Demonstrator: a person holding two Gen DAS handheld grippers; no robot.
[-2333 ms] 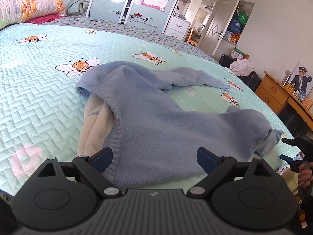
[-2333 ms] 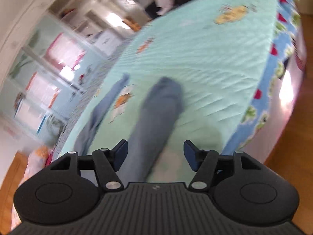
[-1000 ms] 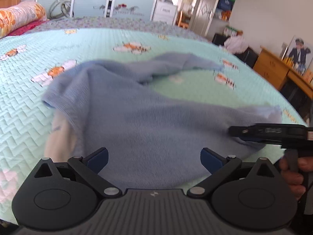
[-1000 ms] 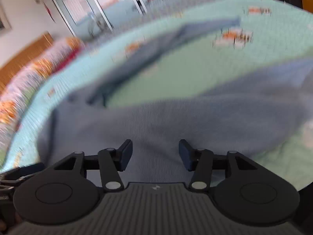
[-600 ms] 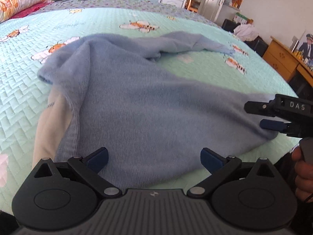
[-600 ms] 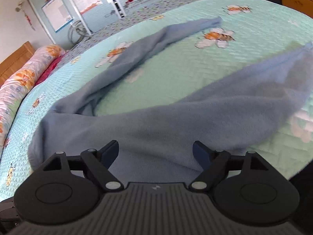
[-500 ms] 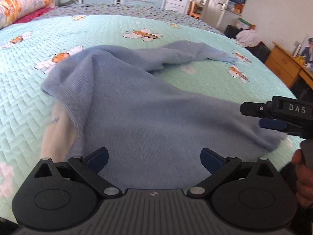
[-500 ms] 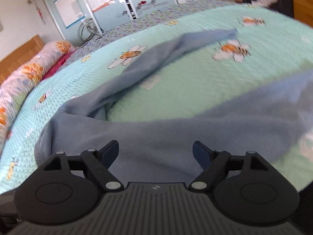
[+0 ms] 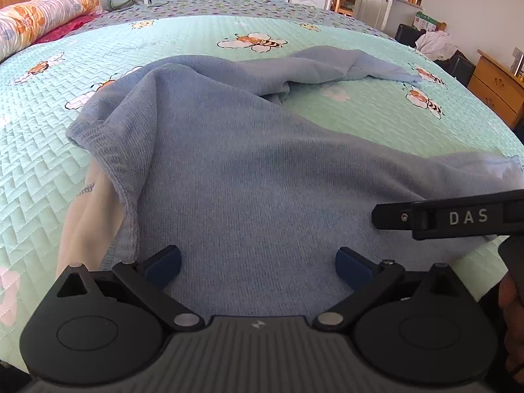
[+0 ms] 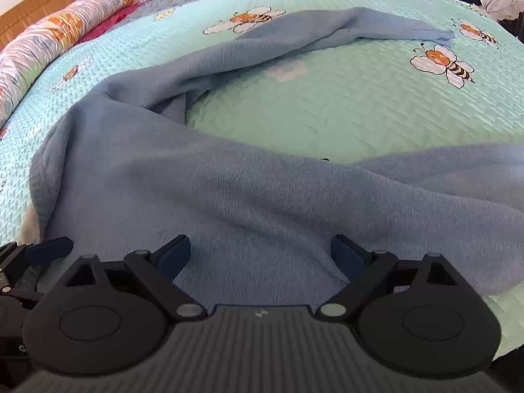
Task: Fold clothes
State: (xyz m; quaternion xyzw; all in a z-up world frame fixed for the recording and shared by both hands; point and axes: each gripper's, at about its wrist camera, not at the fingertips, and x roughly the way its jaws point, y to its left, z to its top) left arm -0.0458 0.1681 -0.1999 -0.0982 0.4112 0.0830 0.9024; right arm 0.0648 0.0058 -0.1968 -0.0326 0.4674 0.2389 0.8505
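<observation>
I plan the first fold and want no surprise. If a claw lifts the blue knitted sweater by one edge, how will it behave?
The blue knitted sweater will likely hang limp, since it already lies in soft wrinkles on the green quilted bedspread. Its long sleeve would probably trail behind. The ribbed knit looks grippy, so slipping seems unlikely.

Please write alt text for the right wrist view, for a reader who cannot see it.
A blue sweater lies spread on a green bed cover printed with bees, one sleeve stretched away. The right gripper is open just above the sweater's near edge.
</observation>
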